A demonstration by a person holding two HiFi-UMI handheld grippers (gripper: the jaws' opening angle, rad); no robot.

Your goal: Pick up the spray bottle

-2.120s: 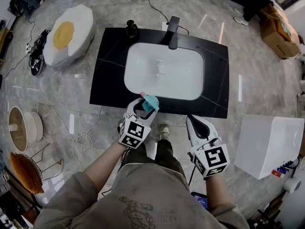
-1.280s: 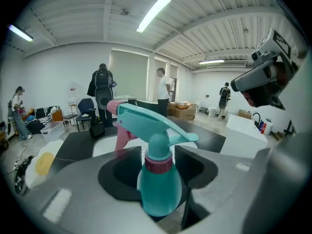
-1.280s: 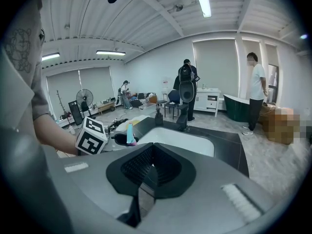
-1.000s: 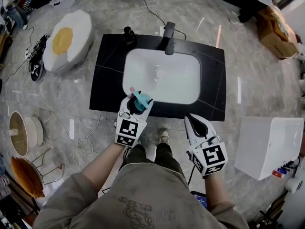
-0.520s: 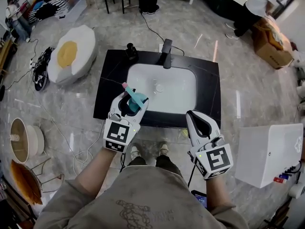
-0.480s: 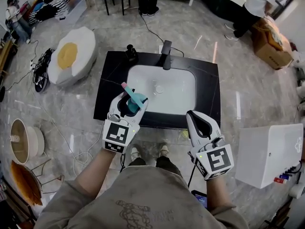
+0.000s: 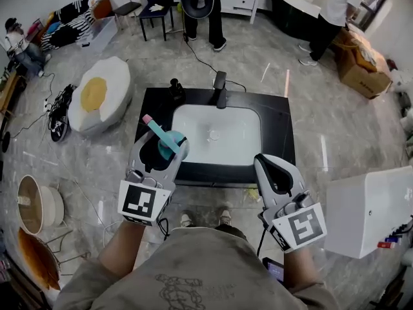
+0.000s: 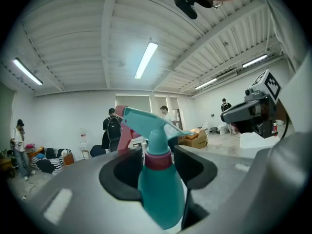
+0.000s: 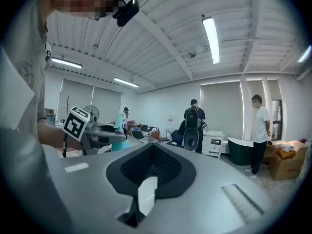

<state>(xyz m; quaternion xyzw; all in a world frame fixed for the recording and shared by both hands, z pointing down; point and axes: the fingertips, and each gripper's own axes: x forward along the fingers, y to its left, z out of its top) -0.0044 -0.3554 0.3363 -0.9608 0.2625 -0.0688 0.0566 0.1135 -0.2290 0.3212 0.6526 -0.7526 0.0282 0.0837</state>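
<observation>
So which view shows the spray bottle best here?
The left gripper view: the spray bottle fills the centre, clamped between the jaws of the left gripper, neck and trigger clear. The head view shows only its top from above; the right gripper view, a distant teal sliver.

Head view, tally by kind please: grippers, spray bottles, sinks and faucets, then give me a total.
Grippers: 2 (left gripper, right gripper)
Spray bottle: 1, clamped in the left gripper
Sink: 1
Faucet: 1
Total: 5
</observation>
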